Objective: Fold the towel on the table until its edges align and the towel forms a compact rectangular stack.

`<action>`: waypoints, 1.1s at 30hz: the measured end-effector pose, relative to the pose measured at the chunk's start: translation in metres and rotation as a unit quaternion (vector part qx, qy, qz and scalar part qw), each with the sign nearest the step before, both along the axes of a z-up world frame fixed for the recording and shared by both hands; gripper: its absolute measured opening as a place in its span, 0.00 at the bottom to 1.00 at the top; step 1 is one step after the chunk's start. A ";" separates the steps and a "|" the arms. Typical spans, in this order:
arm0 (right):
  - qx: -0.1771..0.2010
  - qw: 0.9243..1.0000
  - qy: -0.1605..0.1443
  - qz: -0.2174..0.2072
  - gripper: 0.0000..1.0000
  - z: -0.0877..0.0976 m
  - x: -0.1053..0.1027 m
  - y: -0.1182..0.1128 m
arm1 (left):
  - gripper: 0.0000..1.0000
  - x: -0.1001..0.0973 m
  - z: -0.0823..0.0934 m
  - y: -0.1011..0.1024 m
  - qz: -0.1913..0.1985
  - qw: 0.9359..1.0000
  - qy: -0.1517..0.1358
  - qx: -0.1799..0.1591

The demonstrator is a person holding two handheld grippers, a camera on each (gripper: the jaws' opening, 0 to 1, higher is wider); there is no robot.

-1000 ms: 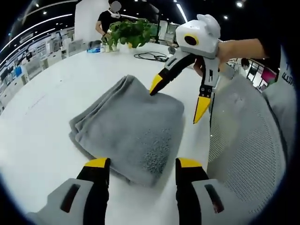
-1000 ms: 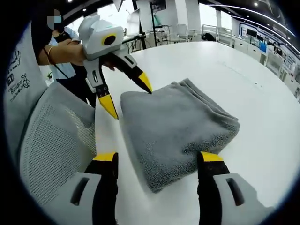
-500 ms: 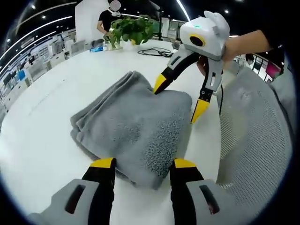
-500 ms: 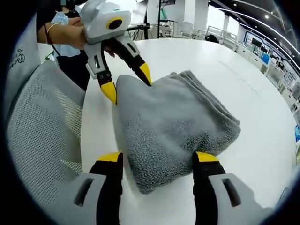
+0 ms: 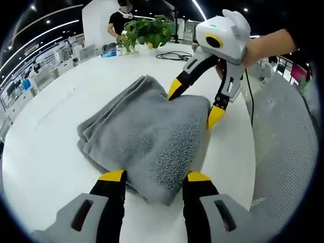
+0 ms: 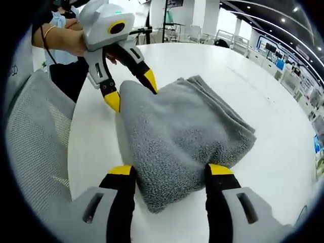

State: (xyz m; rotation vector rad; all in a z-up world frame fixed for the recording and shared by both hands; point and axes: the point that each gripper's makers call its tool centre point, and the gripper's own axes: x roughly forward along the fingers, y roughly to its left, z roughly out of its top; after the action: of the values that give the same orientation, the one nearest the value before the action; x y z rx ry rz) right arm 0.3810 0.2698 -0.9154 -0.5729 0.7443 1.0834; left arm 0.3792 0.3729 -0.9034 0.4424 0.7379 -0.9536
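A grey towel [image 5: 142, 131] lies folded in a thick, roughly rectangular stack on the white table [image 5: 55, 101]. My left gripper [image 5: 153, 177] is open, and its yellow-tipped jaws straddle the towel's near corner. My right gripper [image 5: 195, 103] comes in from the upper right, held by a hand, and stands open around the far corner, one tip resting on top of the cloth. In the right gripper view the towel [image 6: 187, 131] fills the middle. There my right gripper [image 6: 170, 170] spans one corner and my left gripper [image 6: 131, 91] spans the opposite one.
A grey mesh chair [image 5: 288, 152] stands close to the table edge, also seen as the chair [image 6: 35, 136]. A potted plant [image 5: 144, 31], a black cable [image 5: 172, 54] and a standing person [image 5: 119, 20] are at the table's far side.
Both grippers have closed in on the towel, so its opposite corners now sit between their open jaws. The towel edge near the right gripper has bunched up slightly.
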 end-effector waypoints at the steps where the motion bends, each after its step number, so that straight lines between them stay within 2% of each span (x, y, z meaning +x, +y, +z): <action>1: -0.009 1.000 -0.007 0.004 0.56 0.000 0.005 0.000 | 0.46 0.003 0.000 0.000 0.000 1.000 0.000 -0.001; 8: -0.015 1.000 -0.012 -0.002 0.56 0.000 0.034 0.000 | 0.45 0.030 -0.001 0.001 0.005 1.000 -0.001 -0.004; 11: -0.002 1.000 -0.004 -0.018 0.55 0.001 0.045 0.002 | 0.44 0.042 -0.002 0.001 0.010 1.000 0.003 0.000; 13: 0.025 0.999 0.016 -0.046 0.56 0.003 0.053 0.005 | 0.43 0.050 -0.002 0.002 0.010 1.000 0.003 0.003; 18: 0.026 0.998 0.011 -0.051 0.55 0.004 0.074 0.005 | 0.42 0.071 -0.002 0.003 0.024 1.000 0.006 -0.008; 33: 0.050 0.997 0.004 -0.064 0.54 0.008 0.109 0.009 | 0.42 0.106 -0.002 0.006 0.040 0.999 -0.005 -0.031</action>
State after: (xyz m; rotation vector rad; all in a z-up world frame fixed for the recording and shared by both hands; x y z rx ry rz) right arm 0.4899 0.2783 -0.9077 -0.4304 0.7198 0.9980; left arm 0.4851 0.3788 -0.9052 0.3608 0.7103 -0.8960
